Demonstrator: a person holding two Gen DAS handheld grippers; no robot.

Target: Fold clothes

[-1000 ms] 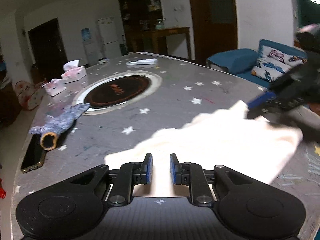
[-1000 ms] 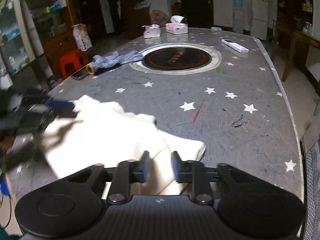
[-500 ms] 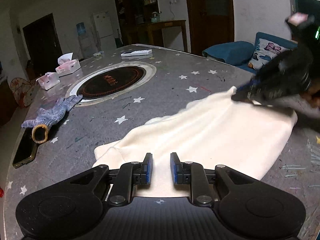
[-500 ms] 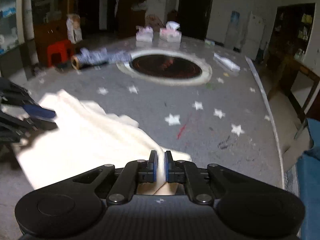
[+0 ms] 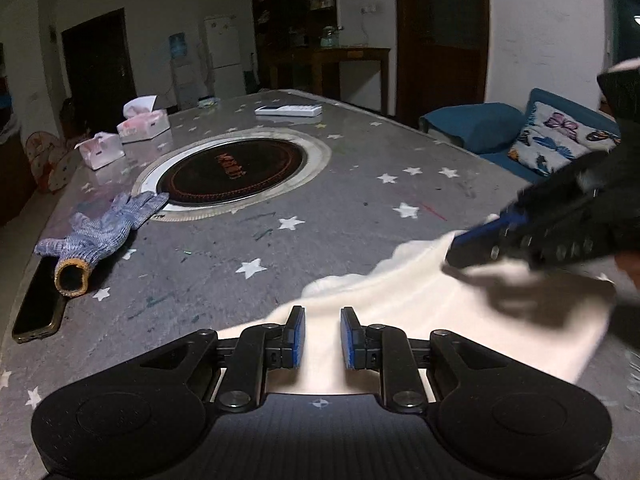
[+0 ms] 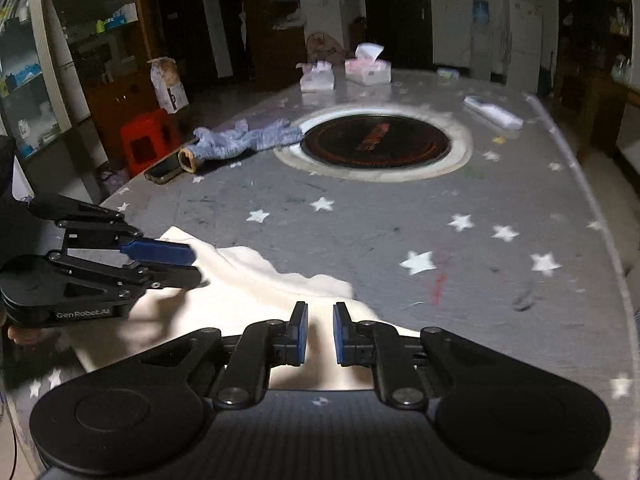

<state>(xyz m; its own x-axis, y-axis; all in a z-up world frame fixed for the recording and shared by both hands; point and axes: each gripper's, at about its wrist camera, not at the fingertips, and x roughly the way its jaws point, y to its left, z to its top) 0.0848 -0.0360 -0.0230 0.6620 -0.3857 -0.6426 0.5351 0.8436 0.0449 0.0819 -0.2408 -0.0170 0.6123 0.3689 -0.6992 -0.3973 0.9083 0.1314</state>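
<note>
A grey, star-printed table (image 5: 360, 216) in a dim living room carries a cream garment (image 5: 460, 320) at its near edge. My left gripper (image 5: 322, 338) holds one end, cloth between its narrowly parted jaws; whether they pinch it I cannot tell. My right gripper (image 6: 320, 332), jaws just reopened a little, has cloth between them. A knit glove (image 5: 100, 236) lies beyond, beside the inset cooktop (image 5: 232, 170).

free: table (image 6: 400, 240) centre | blocked: glove (image 5: 100, 232), phone (image 5: 38, 308) left
</note>
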